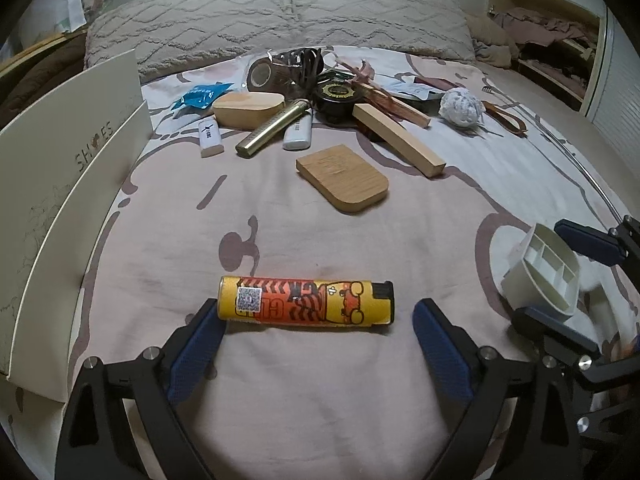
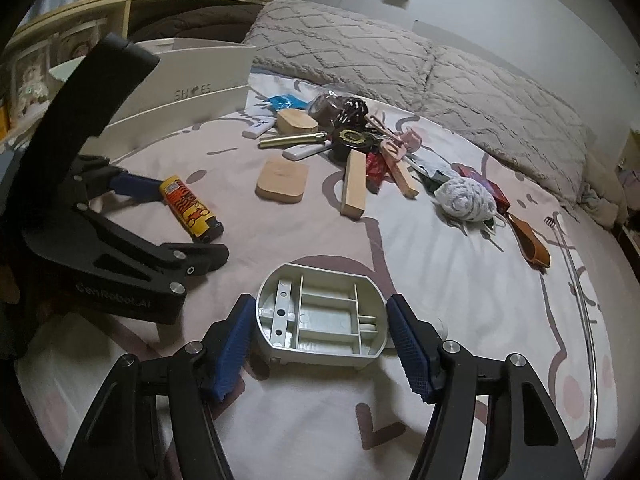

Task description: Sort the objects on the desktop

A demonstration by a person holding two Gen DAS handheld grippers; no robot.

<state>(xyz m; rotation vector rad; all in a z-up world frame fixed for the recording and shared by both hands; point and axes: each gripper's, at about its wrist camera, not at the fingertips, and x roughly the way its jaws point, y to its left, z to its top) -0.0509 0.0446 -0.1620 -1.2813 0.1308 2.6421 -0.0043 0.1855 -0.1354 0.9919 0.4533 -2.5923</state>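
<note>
left wrist / left gripper: jaws stand wide apart, nothing clamped; the left blue pad just meets the base end of the lighter, the right pad is clear of the cap end.
left wrist / lighter: yellow-orange, laid crosswise on the bedsheet between the fingertips, not lifted.
left wrist / shoe box: white, marked "SHOES", stood at the left edge just beside the gripper; judged the likely drop point, not confirmed.
left wrist / clutter: wooden slab is seen apart from the pile; wooden bar, brass tube and black round tin are heaped further back, near the pillows.
right wrist / right gripper: fingers are closed against both short sides of the white plastic tray; a grasp is read, pads touching the walls.
right wrist / tray position: held low over the sheet or resting on it, cannot be told; open side is turned to the camera, compartments empty.
right wrist / paper ball: crumpled, right of the pile, untouched.
step in hand: lighter is judged set down or about to be taken; tray is secured by the other hand.
next move: lighter is spanned lengthwise, a long and slippery hold; a closure across the ends or a re-approach across the body is called for, then a carry to tray or box.
</note>
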